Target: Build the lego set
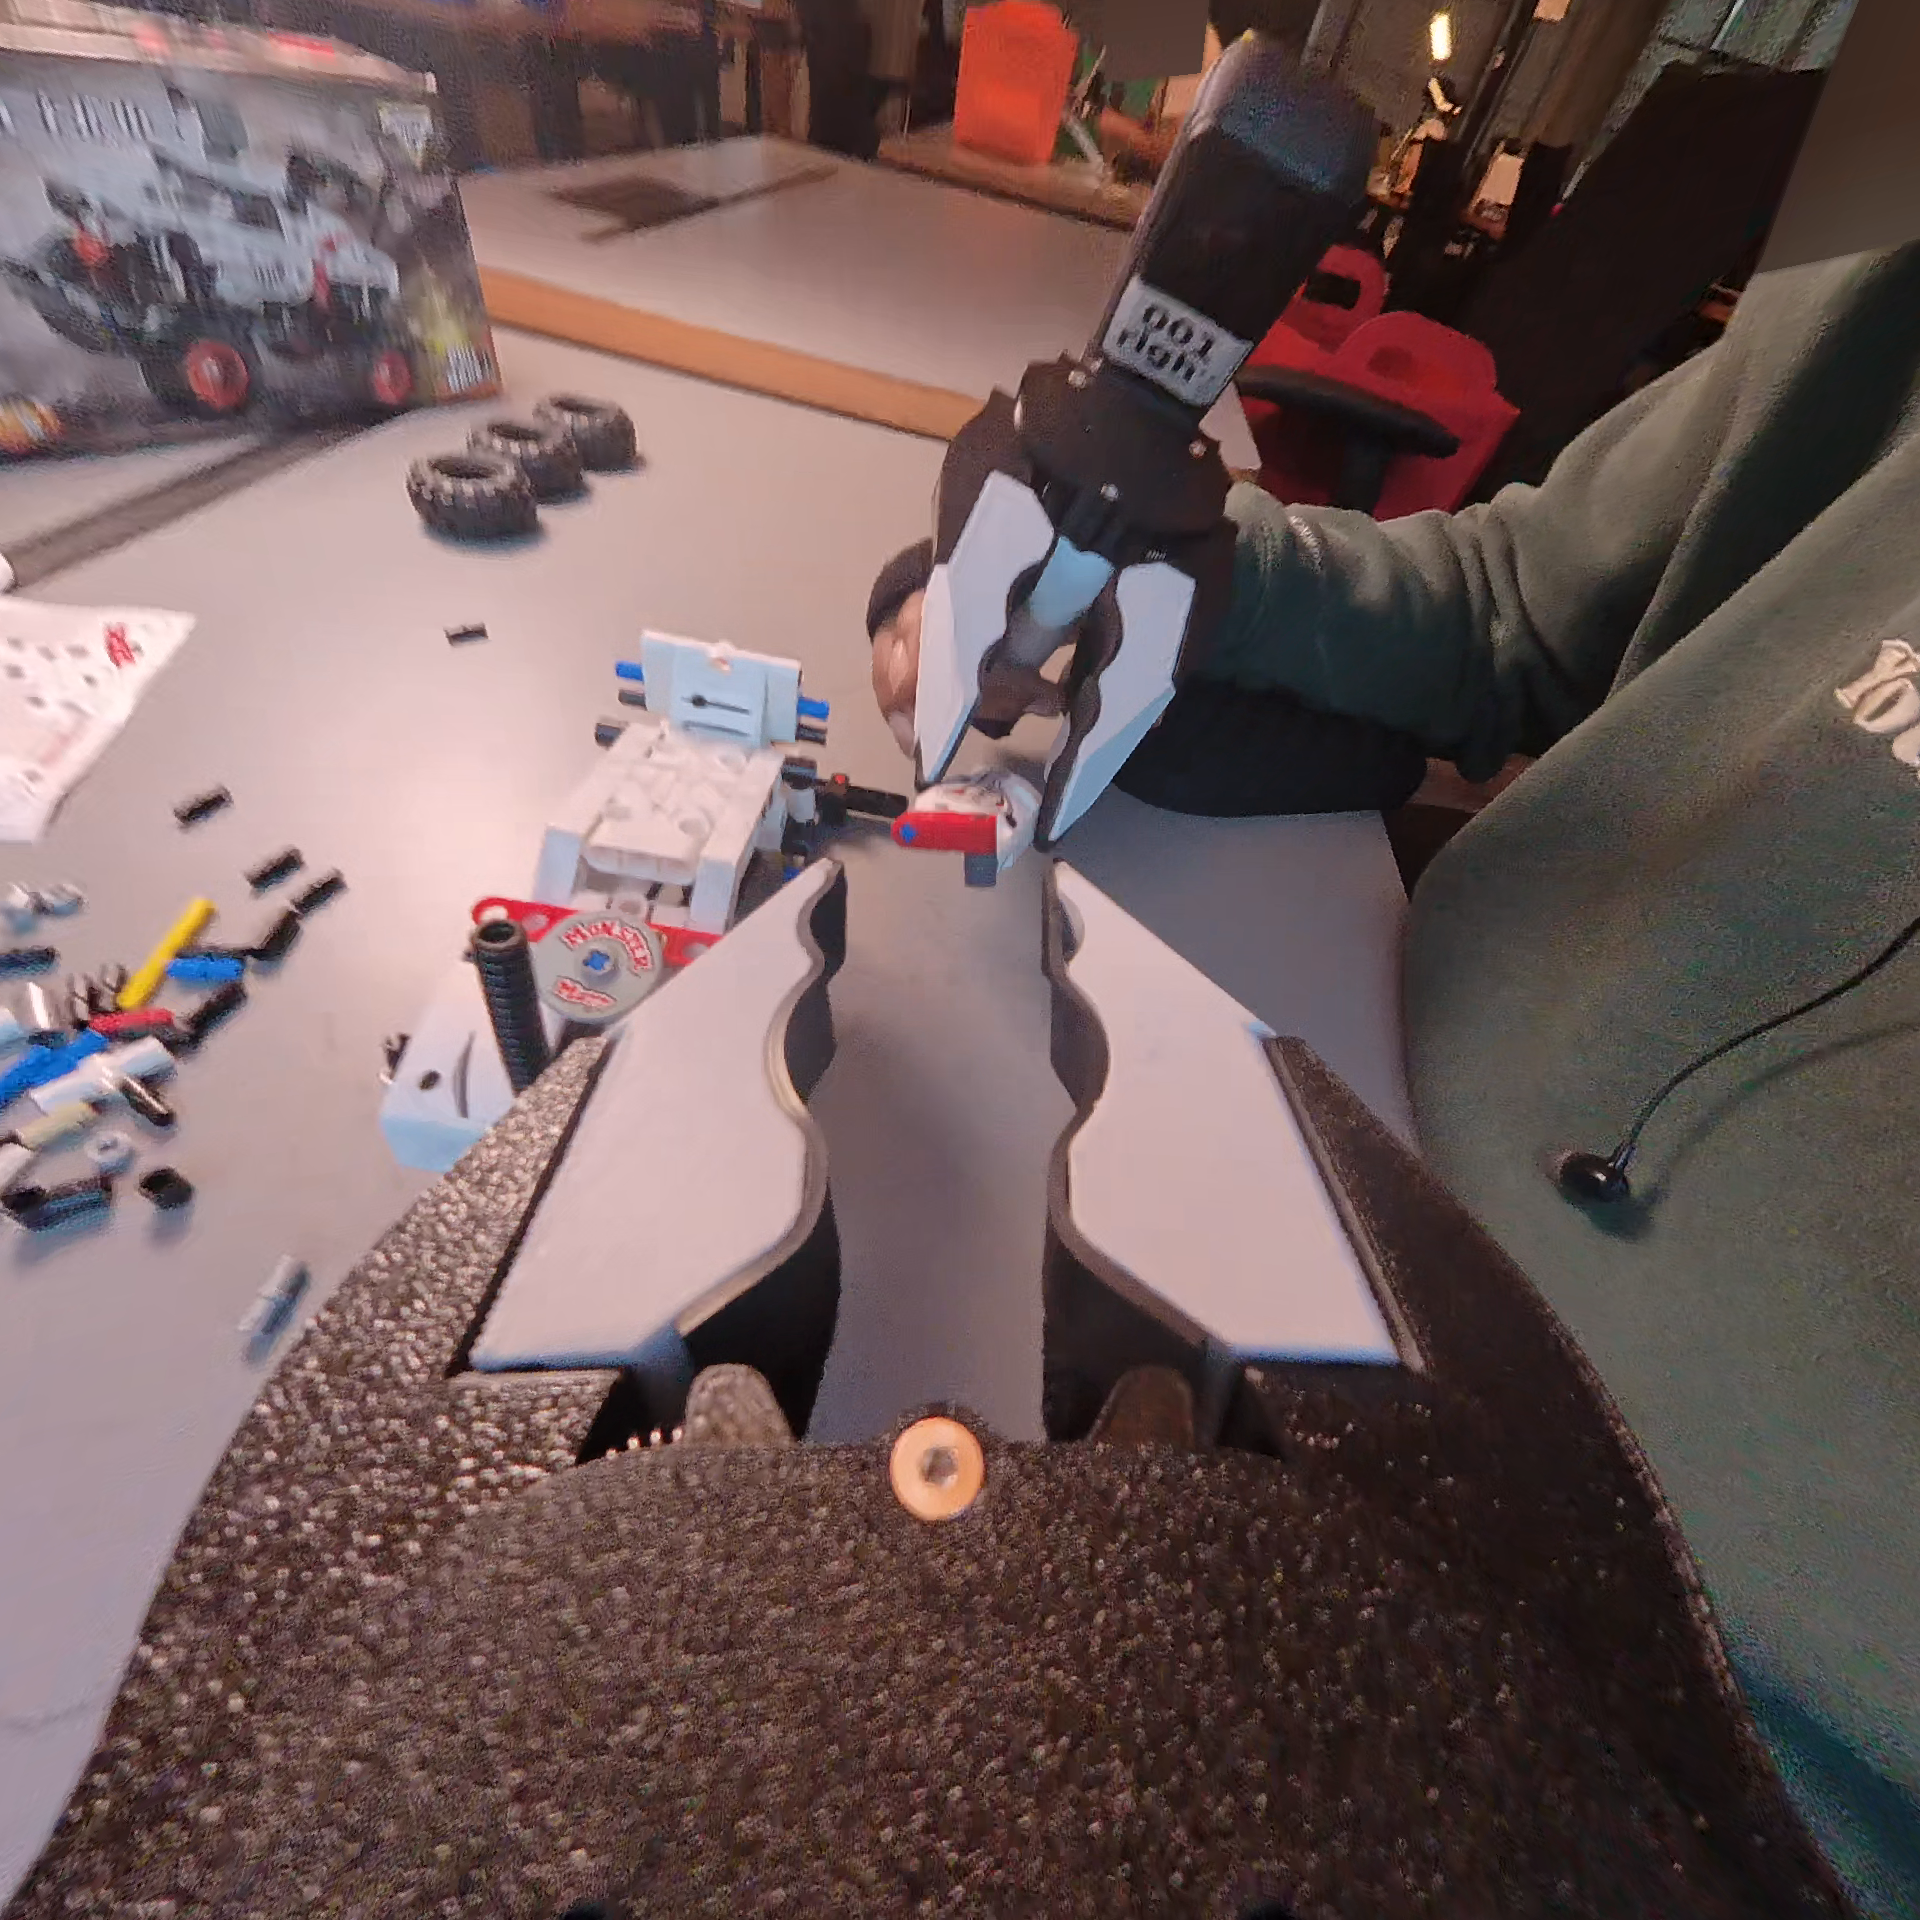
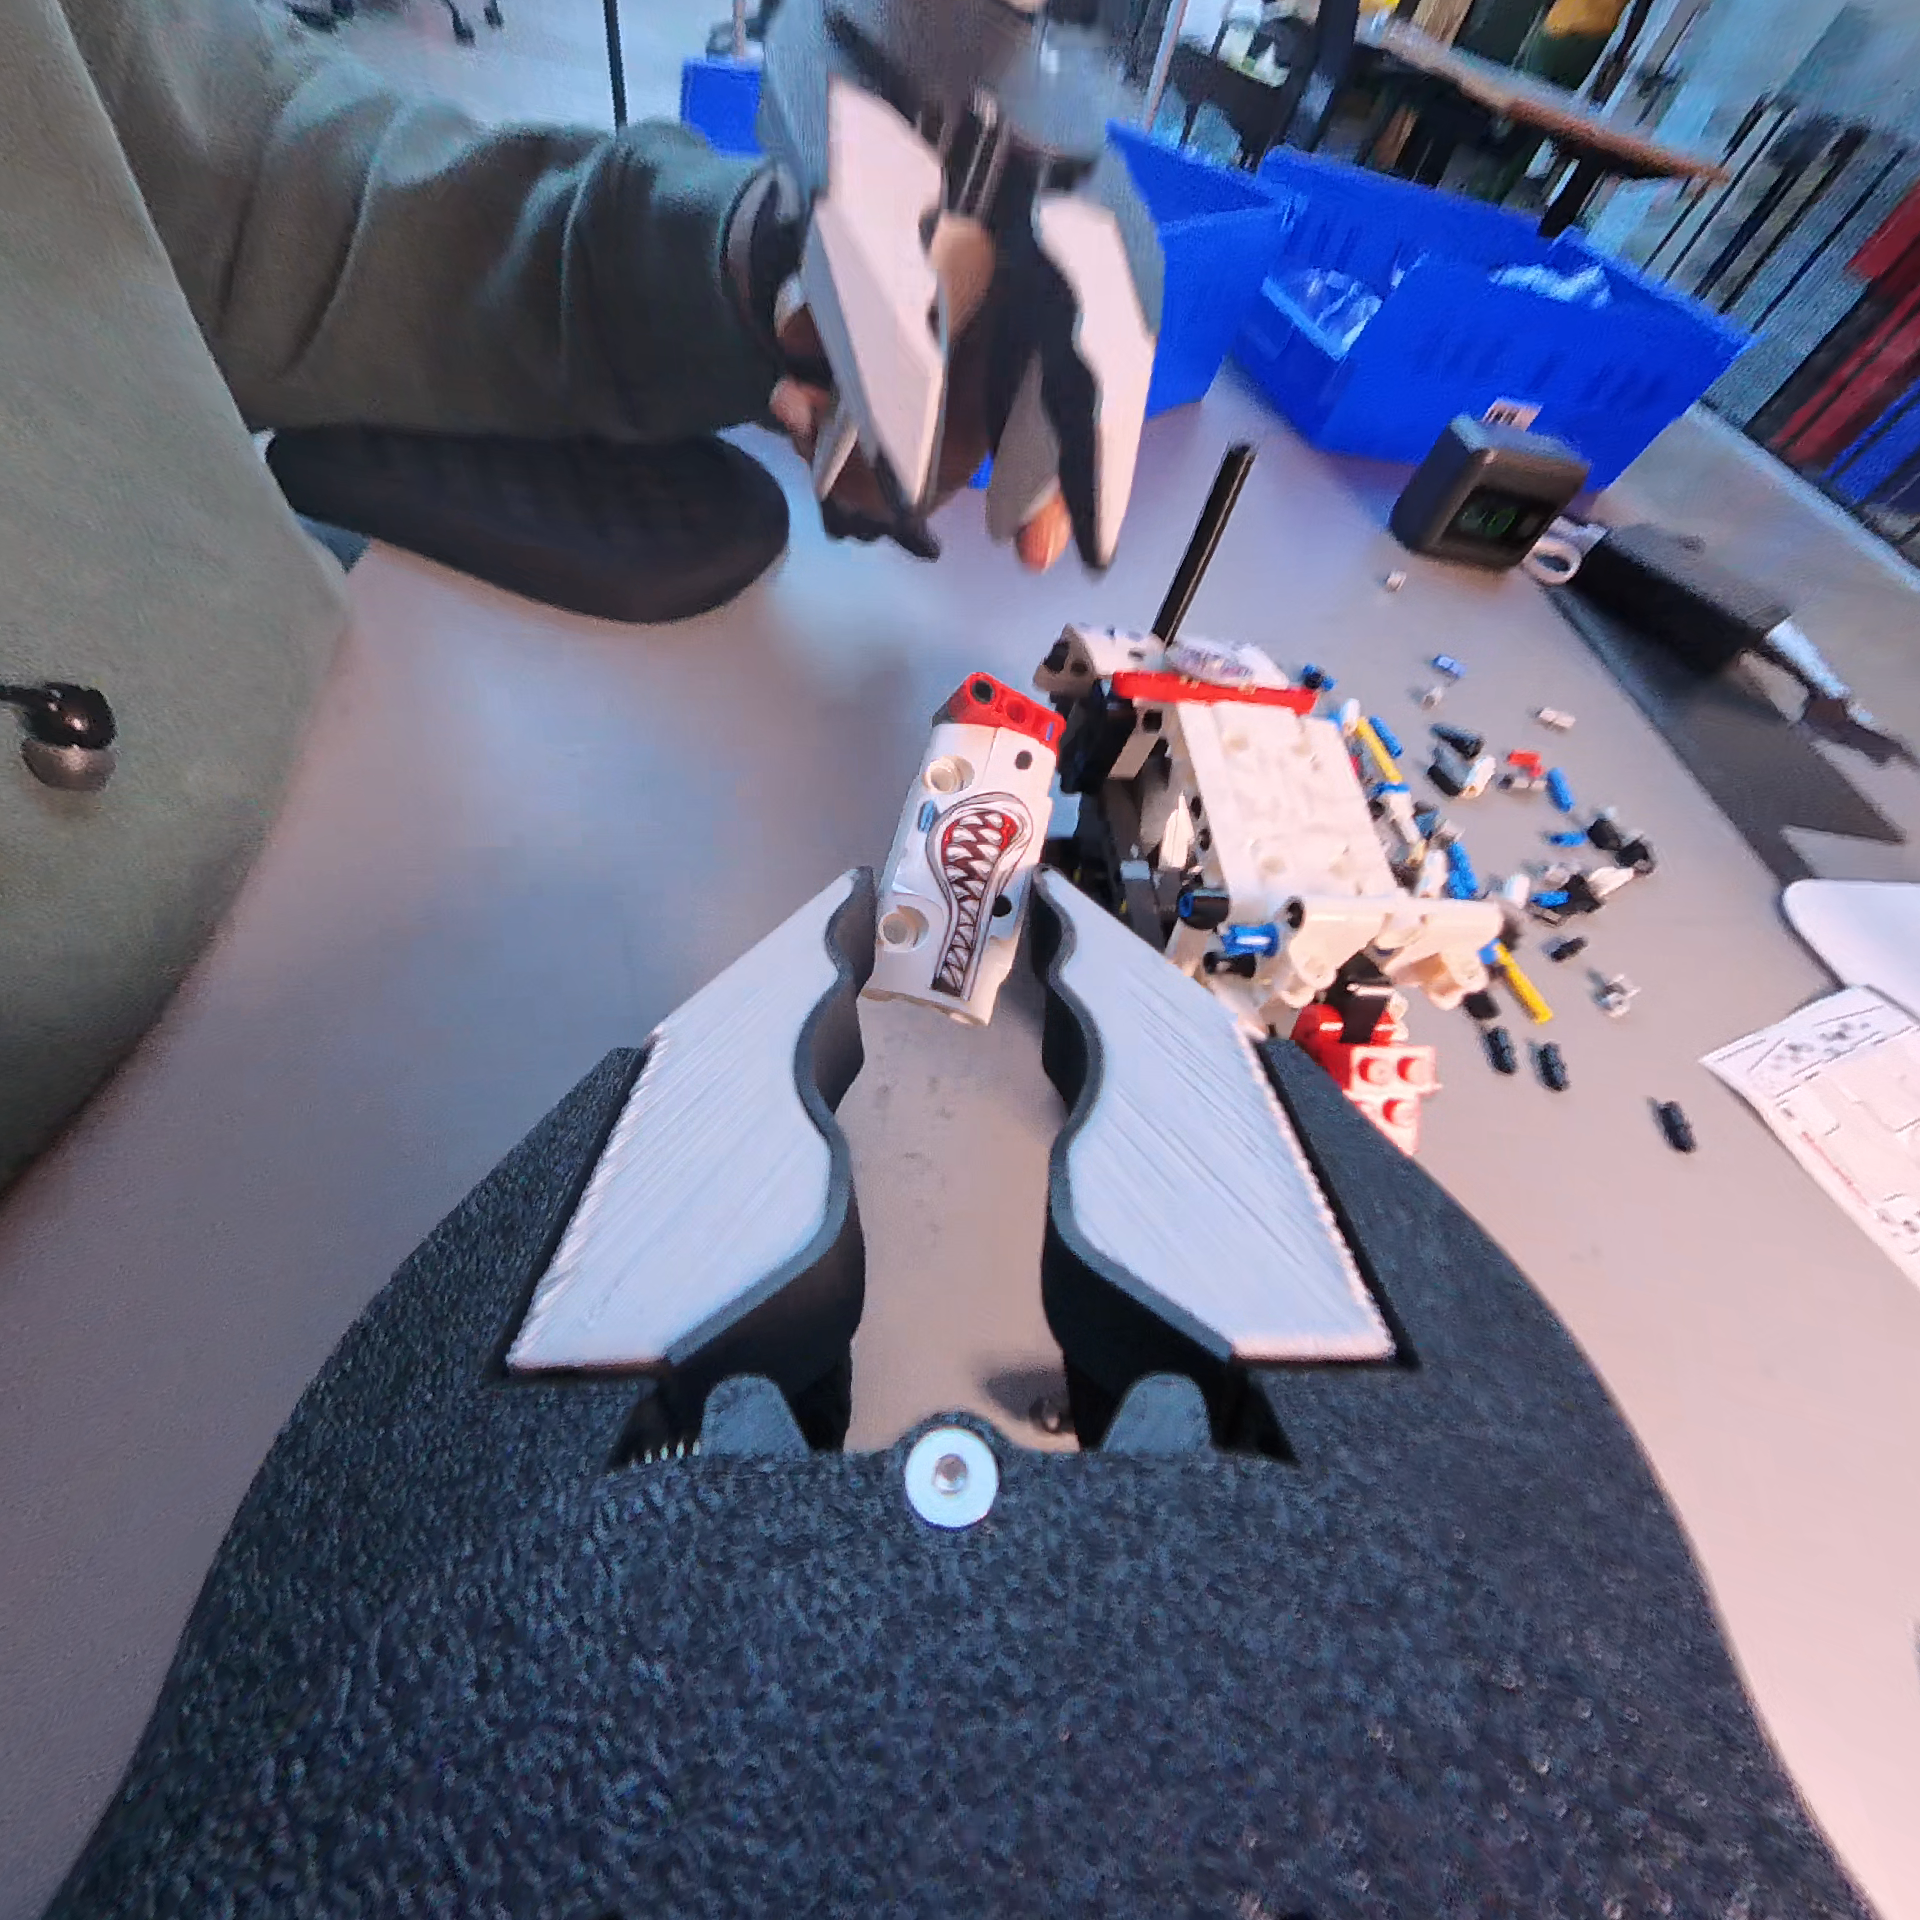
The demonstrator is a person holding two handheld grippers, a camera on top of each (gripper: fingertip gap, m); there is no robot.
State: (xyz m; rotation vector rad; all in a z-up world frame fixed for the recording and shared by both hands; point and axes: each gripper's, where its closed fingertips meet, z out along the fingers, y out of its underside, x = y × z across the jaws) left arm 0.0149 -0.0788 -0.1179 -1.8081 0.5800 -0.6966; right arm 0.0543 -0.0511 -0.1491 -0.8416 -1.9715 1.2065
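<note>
White curved plastic lego panel with a shark-teeth sticker and a red pin-hole beam at its far end (image 2: 961, 883) sits between the tips of the right hand-held gripper (image 2: 948, 904); its fingers flank both long sides and look to be pinching it, though contact on the left side is hard to confirm. In the left wrist view the same piece (image 1: 966, 821) is low over the grey bench (image 1: 727, 540), just right of the half-built white lego truck chassis (image 1: 665, 821). Handling call: light, rigid ABS, glossy and curved, so it'll want to rotate or squirt out of a two-point pinch. Best hold is across the flat side walls near mid-length, not over the sticker bulge; leave the red beam end free for mating. Pins need a firm push, so the chassis should be braced or it will slide. The left hand-held gripper (image 1: 945, 883) is spread wide, holding nothing, aimed at the panel from the near side. Further out: loose small pins and axles in black, blue and yellow (image 1: 114, 997) to the left, three black knobby tyres (image 1: 520, 462) far left, the printed set box (image 1: 229, 239) behind them, a paper instruction sheet (image 2: 1839, 1101), blue plastic bins (image 2: 1455, 312) at the far edge.
</note>
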